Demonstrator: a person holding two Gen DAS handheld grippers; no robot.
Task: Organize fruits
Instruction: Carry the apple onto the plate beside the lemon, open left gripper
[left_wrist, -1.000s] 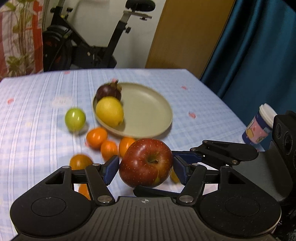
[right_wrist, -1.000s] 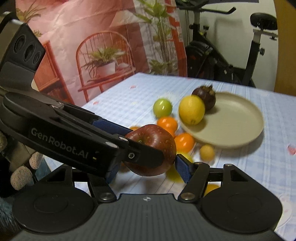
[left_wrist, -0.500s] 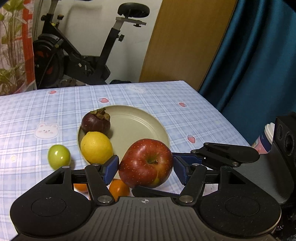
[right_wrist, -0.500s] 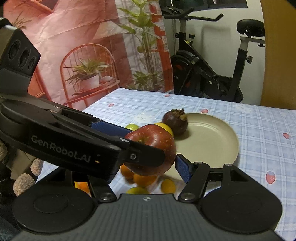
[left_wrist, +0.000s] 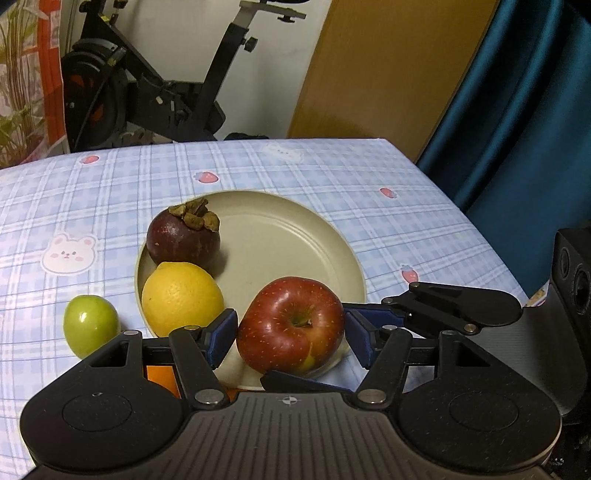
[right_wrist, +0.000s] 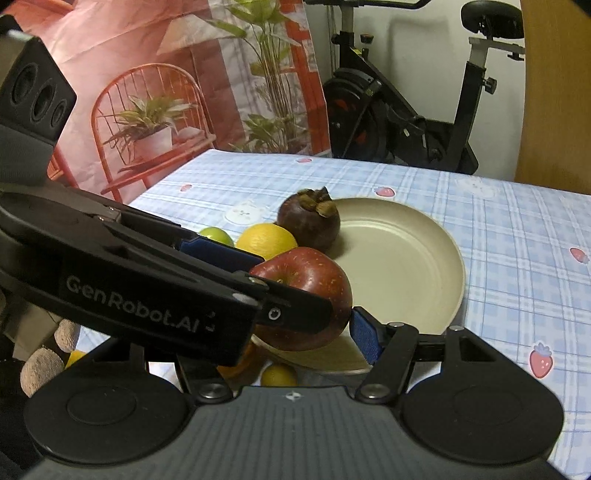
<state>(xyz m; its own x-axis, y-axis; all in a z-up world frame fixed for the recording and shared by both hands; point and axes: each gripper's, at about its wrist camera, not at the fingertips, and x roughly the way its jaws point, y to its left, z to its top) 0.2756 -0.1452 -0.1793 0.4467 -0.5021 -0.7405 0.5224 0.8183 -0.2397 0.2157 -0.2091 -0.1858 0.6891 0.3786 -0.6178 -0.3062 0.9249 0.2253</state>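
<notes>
Apple (left_wrist: 291, 325) carried forward over plate (left_wrist: 295, 236), stem up, clamped by left gripper (left_wrist: 290, 332) and right gripper (right_wrist: 310, 317).

Left gripper (left_wrist: 290, 334): black linkage arms, silver pivot screws, blue finger pads (left_wrist: 221, 338), a ribbed grey body with two round black covers. Right gripper (right_wrist: 306, 314): same build, blue pad (right_wrist: 365, 338) visible. The crossing black arm carries white "GenRobot.AI" lettering and a three-lens camera block. Knitted glove fingertips (right_wrist: 40, 365) show lower left.
</notes>
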